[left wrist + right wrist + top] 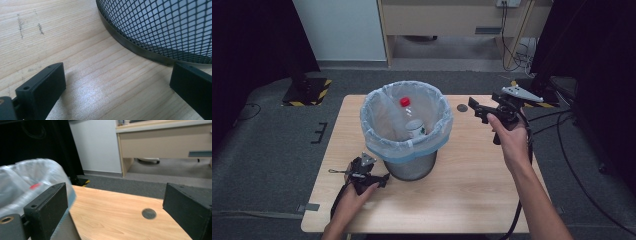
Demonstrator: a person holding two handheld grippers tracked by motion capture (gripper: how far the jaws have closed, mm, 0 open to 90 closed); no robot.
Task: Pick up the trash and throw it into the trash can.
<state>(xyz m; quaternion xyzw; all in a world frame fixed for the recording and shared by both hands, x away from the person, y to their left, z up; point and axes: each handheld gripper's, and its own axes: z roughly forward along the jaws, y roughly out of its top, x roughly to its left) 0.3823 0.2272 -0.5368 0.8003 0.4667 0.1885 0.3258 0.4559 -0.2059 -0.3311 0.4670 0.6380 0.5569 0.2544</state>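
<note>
Plainly, the thing to be handled is the mesh wastebasket [411, 167], which stands about mid-table, a little to the left, on the wooden table [472, 195]. It is lined with a thin translucent bag [377, 135] folded down over the rim, and holds one clear plastic bottle with a red cap [405, 101] and one white cup-like container [416, 129] — both look empty and light. The basket should be stiff but light, likely to slide on the smooth wood if nudged; its solid metal band at the foot, or the rim, would give a firmer hold than the liner, which is soft, slippery and easily torn. The left gripper [384, 179] rests low on the near left of the table, its jaws parted and empty — in the left gripper view they flank the basket's base [140, 48], just beside it. The right gripper [479, 111], held above the far right of the table, also has its jaws apart with nothing between them. One small dark round disc [462, 107] sits in the tabletop beyond it. Count: one basket, one liner, one bottle, one cup, two grippers.
</note>
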